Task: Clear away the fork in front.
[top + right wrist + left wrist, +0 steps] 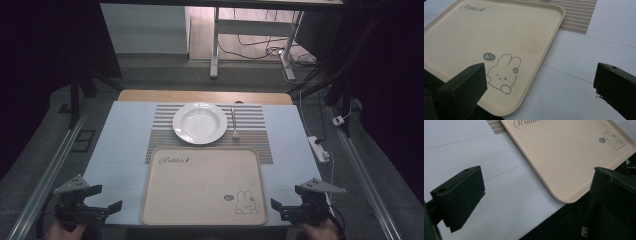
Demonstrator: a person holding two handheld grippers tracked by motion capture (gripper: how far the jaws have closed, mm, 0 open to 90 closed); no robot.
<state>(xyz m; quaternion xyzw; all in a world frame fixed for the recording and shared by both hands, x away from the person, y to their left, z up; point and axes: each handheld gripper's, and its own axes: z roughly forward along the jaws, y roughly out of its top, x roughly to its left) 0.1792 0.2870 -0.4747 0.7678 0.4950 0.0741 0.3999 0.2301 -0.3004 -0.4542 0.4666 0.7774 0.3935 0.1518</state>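
A white deep plate (200,122) sits on a striped placemat (160,142) at the far middle of the table, and a fork (233,124) lies just to its right. In front of the mat lies a beige tray (202,185) with a rabbit drawing and nothing on it. My left gripper (104,198) hovers at the table's near left corner, open, with the tray's corner (564,170) ahead of its jaws (536,182). My right gripper (288,197) is at the near right, open and empty, with the tray's rabbit corner (499,45) ahead (540,75).
The table has a pale blue top (125,140) with a wooden strip along its far edge. A white power strip (319,148) and cables lie off the right side. Metal rails run down both sides, and a desk frame stands on the floor beyond.
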